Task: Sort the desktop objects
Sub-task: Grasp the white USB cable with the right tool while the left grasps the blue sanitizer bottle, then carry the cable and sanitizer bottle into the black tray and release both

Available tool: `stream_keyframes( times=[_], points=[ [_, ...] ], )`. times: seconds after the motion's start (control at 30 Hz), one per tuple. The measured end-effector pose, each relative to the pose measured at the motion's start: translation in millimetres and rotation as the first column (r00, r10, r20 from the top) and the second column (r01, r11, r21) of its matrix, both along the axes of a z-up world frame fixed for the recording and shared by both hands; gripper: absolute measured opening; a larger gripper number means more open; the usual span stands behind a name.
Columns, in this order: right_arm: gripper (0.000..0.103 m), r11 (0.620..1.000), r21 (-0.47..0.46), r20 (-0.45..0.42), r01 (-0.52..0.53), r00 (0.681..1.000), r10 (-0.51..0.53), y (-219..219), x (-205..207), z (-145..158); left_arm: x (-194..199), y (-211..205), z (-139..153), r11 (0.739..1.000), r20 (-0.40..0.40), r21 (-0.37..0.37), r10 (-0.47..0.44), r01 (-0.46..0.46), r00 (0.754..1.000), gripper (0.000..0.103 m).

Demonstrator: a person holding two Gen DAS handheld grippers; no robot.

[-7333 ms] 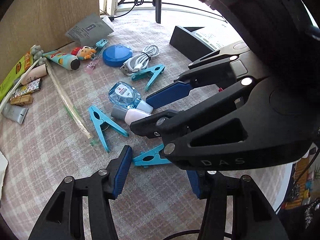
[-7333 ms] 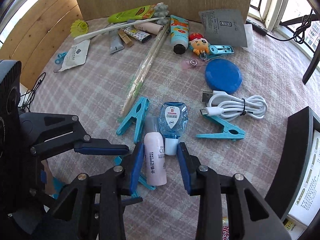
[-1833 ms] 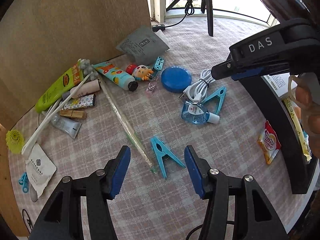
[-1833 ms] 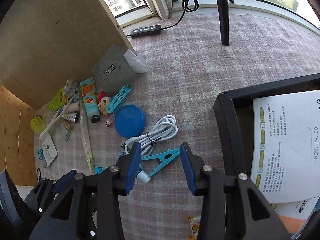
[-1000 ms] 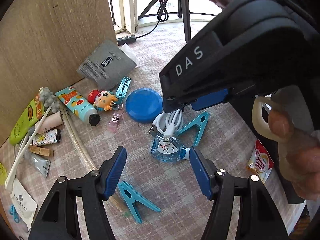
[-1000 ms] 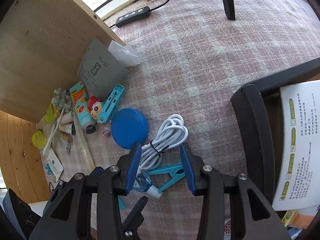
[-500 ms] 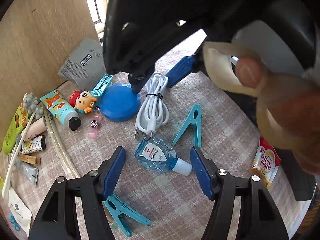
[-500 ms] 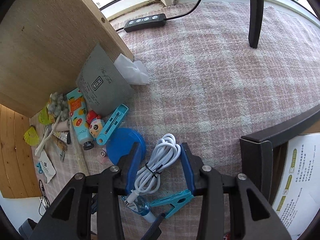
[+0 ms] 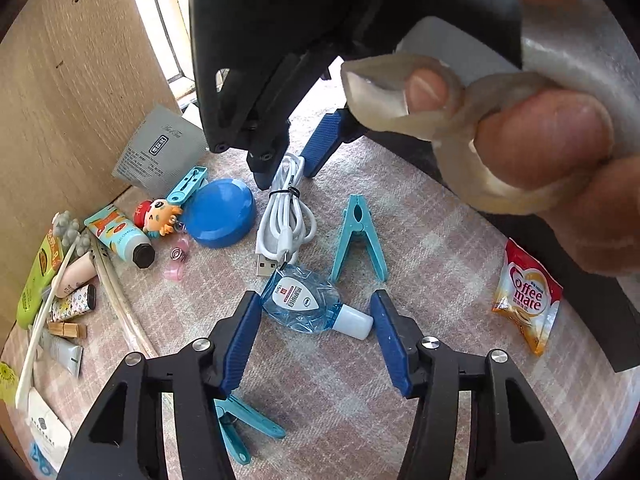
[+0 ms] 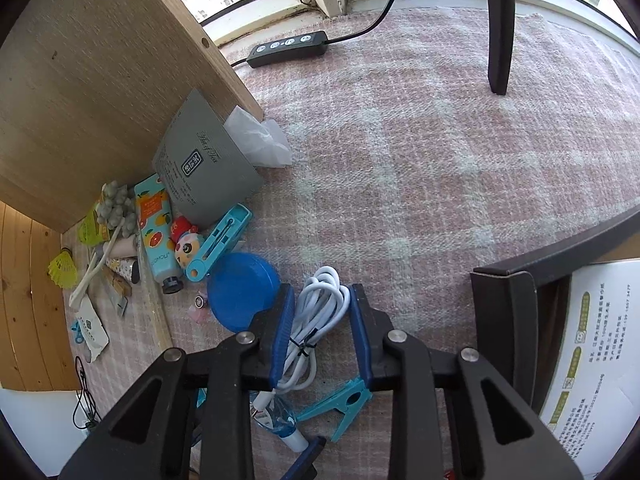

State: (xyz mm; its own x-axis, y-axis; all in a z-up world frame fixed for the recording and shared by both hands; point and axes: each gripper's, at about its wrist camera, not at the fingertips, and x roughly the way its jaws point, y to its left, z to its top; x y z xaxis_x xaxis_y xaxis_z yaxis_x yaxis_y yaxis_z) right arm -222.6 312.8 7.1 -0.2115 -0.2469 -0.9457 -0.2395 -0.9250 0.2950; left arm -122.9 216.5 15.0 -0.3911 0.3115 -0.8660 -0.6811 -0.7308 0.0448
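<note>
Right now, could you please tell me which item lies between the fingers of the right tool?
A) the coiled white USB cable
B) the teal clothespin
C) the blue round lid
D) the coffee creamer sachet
A: in the right wrist view the coiled white USB cable runs between the closing blue fingers of the right tool, while the blue round lid lies outside them to the left.

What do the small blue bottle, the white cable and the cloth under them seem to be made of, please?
Small blue bottle: clear, glossy blue plastic, probably; it shows highlights and a white cap.
White cable: smooth rubbery plastic sheath, bundled with a thin black tie.
Cloth: woven fabric, matte and slightly fuzzy, in a pink and white check.
</note>
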Motion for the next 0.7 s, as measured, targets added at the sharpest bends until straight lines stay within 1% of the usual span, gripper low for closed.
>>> stream_keyframes(
  times=[0.1,0.2,0.27,0.47,0.6,0.7],
  points=[
    [0.026,1.000,-0.019,-0.003,0.012,1.000,-0.012,3,4,0,-2,-8,2,1.000,0.016,0.011,0.017,-0.017,1.000,0.054],
    [0.025,0.999,-0.030,-0.013,0.020,1.000,-0.020,6,10,2,-7,-19,6,0.998,0.046,0.042,0.050,-0.052,0.998,0.054],
    [0.024,0.999,-0.043,-0.023,0.024,0.999,-0.025,7,14,6,-9,-26,12,0.996,0.049,0.056,0.072,-0.075,0.996,0.054],
    [0.023,0.998,-0.056,-0.084,0.018,0.996,-0.023,7,29,25,-6,-34,34,0.994,0.002,0.064,0.085,-0.085,0.996,0.054],
    [0.023,0.998,-0.059,-0.118,0.021,0.993,-0.028,4,39,40,-2,-34,41,0.994,-0.013,0.064,0.094,-0.093,0.995,0.054],
    [0.022,0.999,-0.046,-0.153,0.021,0.988,-0.027,-1,40,61,10,-37,45,0.993,-0.024,0.065,0.099,-0.097,0.995,0.054]
  ],
)
